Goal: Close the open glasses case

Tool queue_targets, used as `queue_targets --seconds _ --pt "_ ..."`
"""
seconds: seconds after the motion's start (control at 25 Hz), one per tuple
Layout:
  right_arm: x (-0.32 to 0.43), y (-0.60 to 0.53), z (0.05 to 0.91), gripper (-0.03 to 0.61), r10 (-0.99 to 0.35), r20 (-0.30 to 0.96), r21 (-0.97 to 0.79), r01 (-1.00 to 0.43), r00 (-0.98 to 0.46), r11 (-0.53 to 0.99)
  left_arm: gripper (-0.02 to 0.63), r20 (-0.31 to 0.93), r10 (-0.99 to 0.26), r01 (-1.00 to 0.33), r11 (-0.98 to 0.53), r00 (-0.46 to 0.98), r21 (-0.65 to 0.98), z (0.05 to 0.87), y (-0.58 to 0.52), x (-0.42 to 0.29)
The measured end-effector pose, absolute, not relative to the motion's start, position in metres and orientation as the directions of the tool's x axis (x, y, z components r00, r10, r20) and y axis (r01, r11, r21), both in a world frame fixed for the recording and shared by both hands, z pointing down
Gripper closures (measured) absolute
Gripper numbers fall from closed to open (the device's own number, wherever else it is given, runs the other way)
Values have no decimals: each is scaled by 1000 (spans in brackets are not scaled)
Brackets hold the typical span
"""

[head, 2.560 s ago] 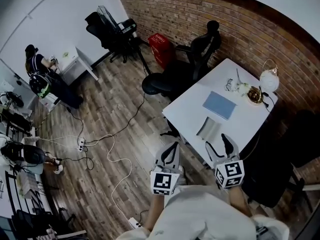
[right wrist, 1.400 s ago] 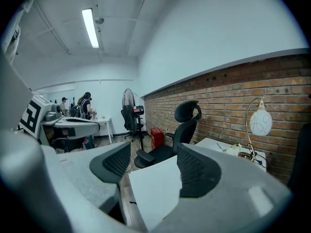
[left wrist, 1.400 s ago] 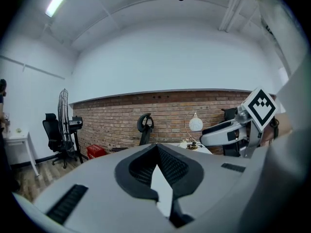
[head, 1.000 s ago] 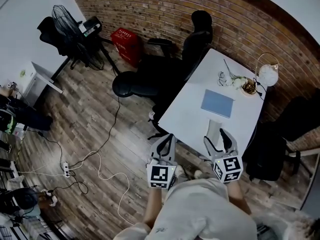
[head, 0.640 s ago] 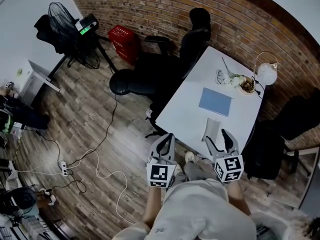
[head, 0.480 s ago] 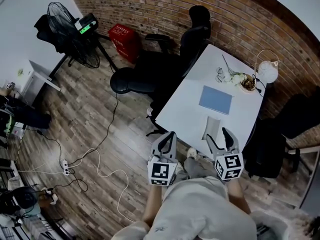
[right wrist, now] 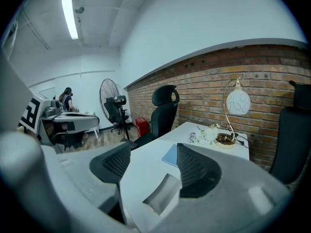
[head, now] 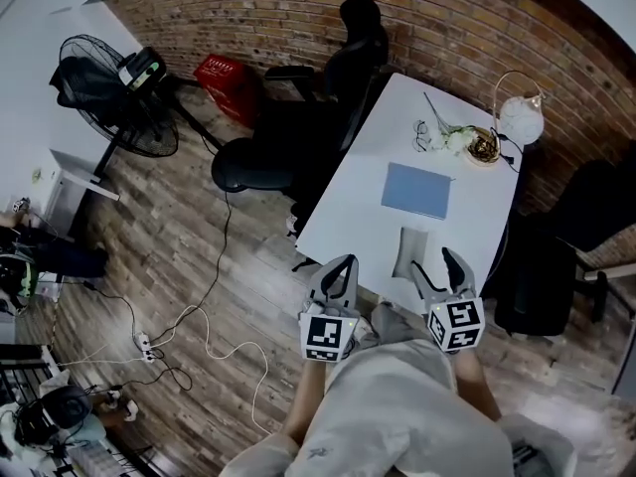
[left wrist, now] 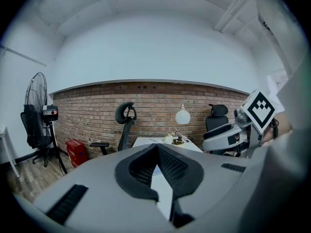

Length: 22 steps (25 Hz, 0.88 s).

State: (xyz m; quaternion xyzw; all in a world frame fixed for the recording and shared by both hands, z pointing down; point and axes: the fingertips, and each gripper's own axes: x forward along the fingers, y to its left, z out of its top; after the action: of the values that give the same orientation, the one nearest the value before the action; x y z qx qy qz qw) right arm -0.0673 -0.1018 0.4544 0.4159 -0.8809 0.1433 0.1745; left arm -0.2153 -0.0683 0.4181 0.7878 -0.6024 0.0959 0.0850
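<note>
The open grey glasses case [head: 409,252] lies near the front edge of the white table [head: 350,217], lid up. In the right gripper view the case [right wrist: 163,194] shows low between the jaws, a short way ahead. My right gripper [head: 438,269] hovers just in front of the case, open and empty. My left gripper [head: 341,269] hangs off the table's front left edge over the floor, its fingertips touching and nothing between them. In the left gripper view the left gripper [left wrist: 157,146] is pointed at the table.
On the table lie a blue notebook [head: 416,190], spectacles [head: 421,134], a small bowl [head: 483,146] and a globe lamp [head: 519,119]. Black office chairs stand at the far left side [head: 328,68] and right side [head: 542,266]. A fan [head: 99,82], a red basket [head: 221,76] and floor cables [head: 204,316] are on the left.
The head view has swung and drawn closer to the table, so the case now sits just ahead of the right gripper. Both grippers keep the same pose.
</note>
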Motion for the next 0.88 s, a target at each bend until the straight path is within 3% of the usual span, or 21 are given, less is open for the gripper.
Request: queue_targets --seconds 0.88 --pt "-5 -132 518 278 -708 500 -183 -860 -499 477 611 368 -850 -920 -390 378 43 480 -126 -154"
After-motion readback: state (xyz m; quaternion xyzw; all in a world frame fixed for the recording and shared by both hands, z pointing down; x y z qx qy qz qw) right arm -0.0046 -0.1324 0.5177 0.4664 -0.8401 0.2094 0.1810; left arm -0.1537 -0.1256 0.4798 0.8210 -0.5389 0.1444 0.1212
